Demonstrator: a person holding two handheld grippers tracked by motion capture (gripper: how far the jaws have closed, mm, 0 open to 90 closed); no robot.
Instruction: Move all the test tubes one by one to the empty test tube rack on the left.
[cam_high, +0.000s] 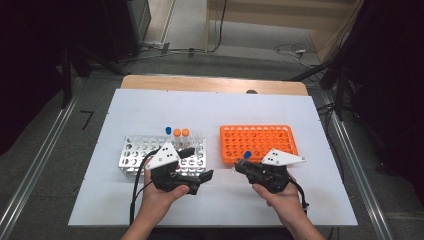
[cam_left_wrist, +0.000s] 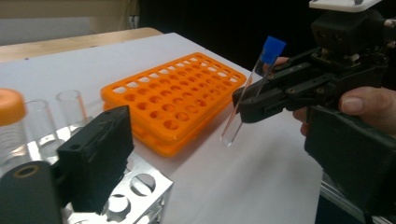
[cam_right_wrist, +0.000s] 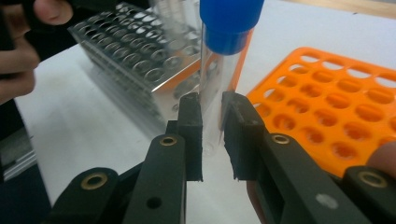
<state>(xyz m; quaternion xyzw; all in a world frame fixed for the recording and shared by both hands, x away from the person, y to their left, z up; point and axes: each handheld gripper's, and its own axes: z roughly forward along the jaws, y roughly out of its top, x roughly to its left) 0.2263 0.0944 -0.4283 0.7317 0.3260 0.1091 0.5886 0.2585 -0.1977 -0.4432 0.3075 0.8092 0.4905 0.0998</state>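
In right tongs (cam_right_wrist: 212, 119): clear blue-capped tube (cam_right_wrist: 224, 70).

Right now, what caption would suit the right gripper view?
Right gripper, jaws shut on a clear blue-capped test tube, between a metal rack and an orange plastic rack.

I'm at a white table top (cam_high: 150, 107) with a wooden edge (cam_high: 210, 83) beyond; grey floor (cam_high: 60, 165) around it, cables (cam_high: 292, 50) past it, dark curtains (cam_high: 395, 75) flanking.
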